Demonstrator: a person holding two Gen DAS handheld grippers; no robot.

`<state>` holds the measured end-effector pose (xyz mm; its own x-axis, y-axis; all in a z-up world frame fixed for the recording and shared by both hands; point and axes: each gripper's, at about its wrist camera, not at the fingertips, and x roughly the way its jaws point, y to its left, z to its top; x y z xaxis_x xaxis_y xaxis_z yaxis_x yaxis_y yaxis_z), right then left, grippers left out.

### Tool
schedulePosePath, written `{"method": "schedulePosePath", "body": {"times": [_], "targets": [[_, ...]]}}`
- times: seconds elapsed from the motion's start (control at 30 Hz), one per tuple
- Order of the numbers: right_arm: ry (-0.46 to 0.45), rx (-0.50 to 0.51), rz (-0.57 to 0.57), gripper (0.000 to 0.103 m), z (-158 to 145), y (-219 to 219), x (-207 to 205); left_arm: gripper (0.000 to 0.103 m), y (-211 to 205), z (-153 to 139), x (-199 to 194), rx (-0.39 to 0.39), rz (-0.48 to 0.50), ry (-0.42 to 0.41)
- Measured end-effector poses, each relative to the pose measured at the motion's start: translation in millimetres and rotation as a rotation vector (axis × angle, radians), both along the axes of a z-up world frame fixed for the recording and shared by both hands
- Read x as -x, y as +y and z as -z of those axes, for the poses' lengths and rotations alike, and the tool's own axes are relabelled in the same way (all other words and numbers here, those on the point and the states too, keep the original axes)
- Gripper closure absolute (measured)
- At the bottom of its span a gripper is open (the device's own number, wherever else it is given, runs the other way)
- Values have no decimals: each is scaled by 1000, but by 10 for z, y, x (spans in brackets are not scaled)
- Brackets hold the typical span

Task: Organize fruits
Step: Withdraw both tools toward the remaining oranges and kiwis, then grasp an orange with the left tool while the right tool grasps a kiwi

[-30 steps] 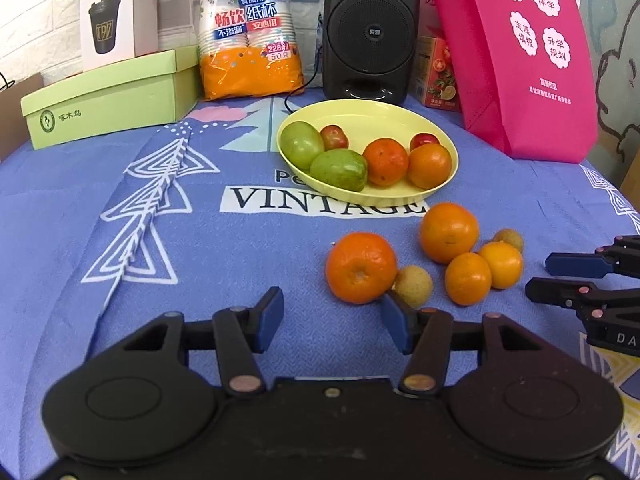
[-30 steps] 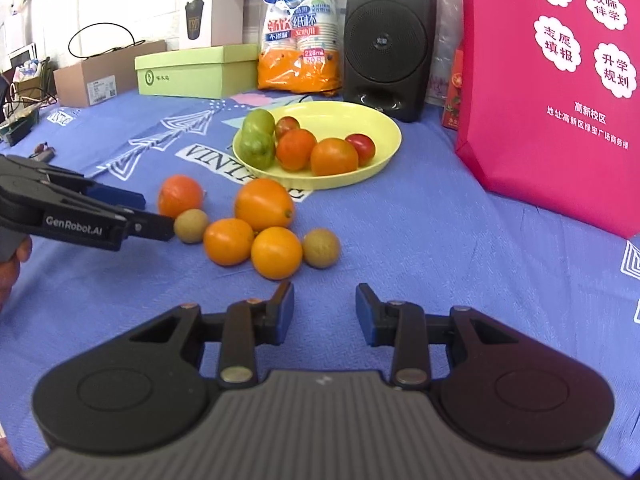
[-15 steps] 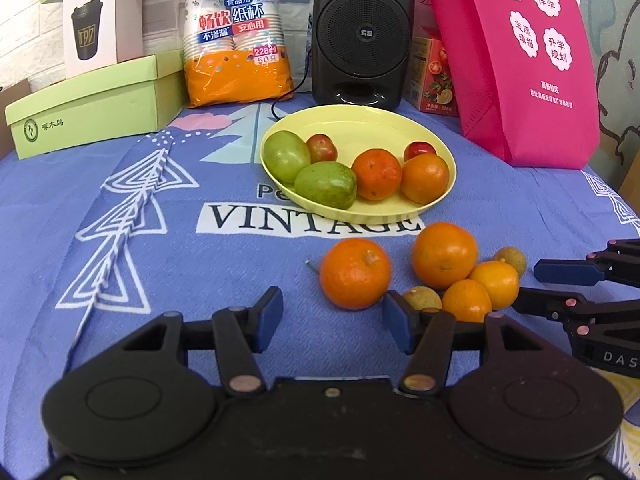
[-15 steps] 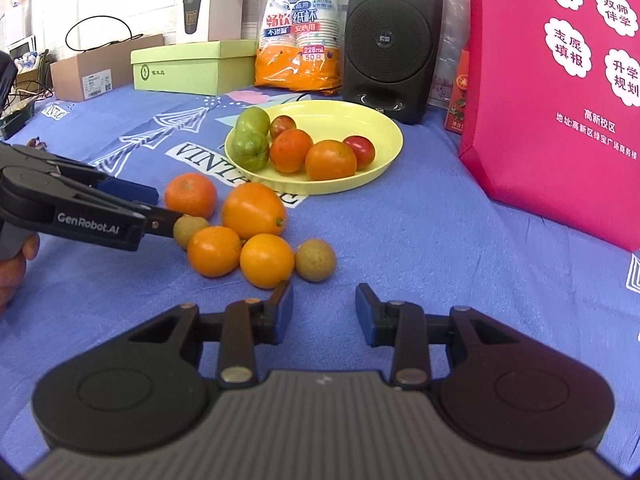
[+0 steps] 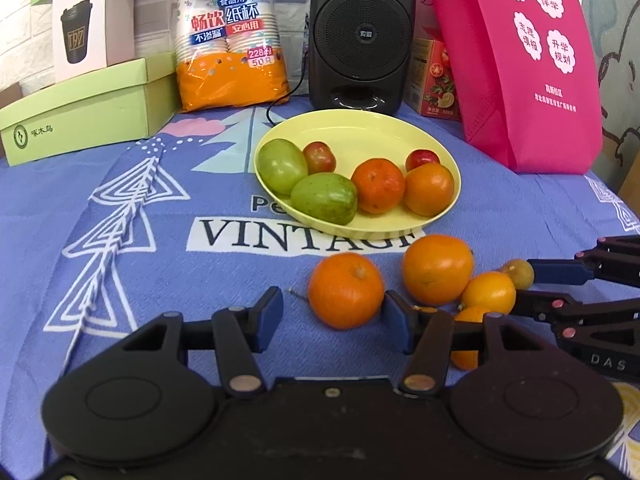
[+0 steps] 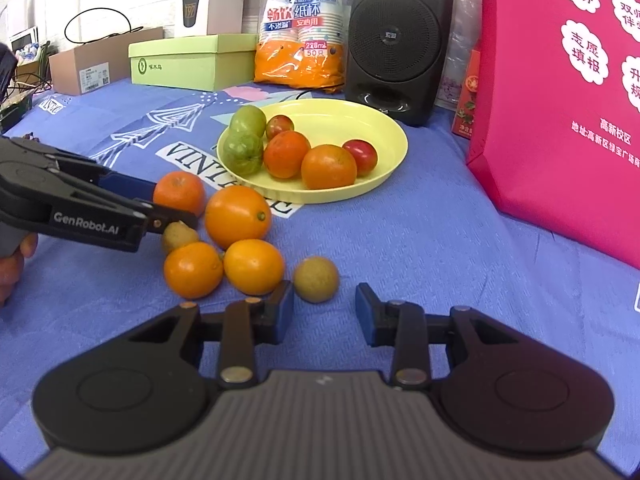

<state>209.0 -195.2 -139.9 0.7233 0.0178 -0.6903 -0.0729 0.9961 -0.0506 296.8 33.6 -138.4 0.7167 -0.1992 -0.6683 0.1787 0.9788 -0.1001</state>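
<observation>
A yellow plate (image 5: 384, 132) (image 6: 376, 128) holds several fruits: green, red and orange ones. Loose fruits lie on the blue cloth in front of it. My left gripper (image 5: 334, 322) is open, and a mandarin (image 5: 346, 290) (image 6: 179, 193) sits just ahead, between its fingertips. A large orange (image 5: 438, 269) (image 6: 238, 217), two smaller oranges (image 6: 193, 269) (image 6: 254, 266) and a brown longan (image 6: 179, 236) lie beside it. My right gripper (image 6: 325, 312) is open, with another brown longan (image 6: 316, 279) just ahead of its left finger.
A black speaker (image 5: 360, 36), a bag of paper cups (image 5: 230, 36), a green box (image 5: 80, 112) and a white box stand at the back. A pink bag (image 5: 520, 60) (image 6: 560, 100) stands at the right. A cardboard box (image 6: 100, 64) is at the far left.
Both grippers have moved forward toward the loose fruits. The mandarin now sits between the left fingertips, and the longan is close to the right gripper's left finger.
</observation>
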Motion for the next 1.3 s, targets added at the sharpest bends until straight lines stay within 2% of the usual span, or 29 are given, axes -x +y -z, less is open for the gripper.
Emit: {"method": "schedulePosePath", "body": {"times": [0.13,0.3,0.47,0.63,0.77,1.0,1.3], "targets": [[-1,-2,-3,70,12,7,-40,47,12,11,-45,16,-2,2],[-6,4,-3,69,32,27,-62,52,-33,22,-22,-16,9,-13],[-9,-1,-1,69,39,25,-55,52,-35,23,10,-21,13,-16],[-17,13,-8,77,34,60,-43,53,-7,19,39,-14,14,-15],[-25,38,-5,78,30,110,-27,58,22,-3,67,-6,13,-14],[-23,-6,16,78,-2,64,112,64,111,-44,144,51,8,-1],[-29,-50,56,78,-17,22,274,67,155,-98,236,69,-8,1]]}}
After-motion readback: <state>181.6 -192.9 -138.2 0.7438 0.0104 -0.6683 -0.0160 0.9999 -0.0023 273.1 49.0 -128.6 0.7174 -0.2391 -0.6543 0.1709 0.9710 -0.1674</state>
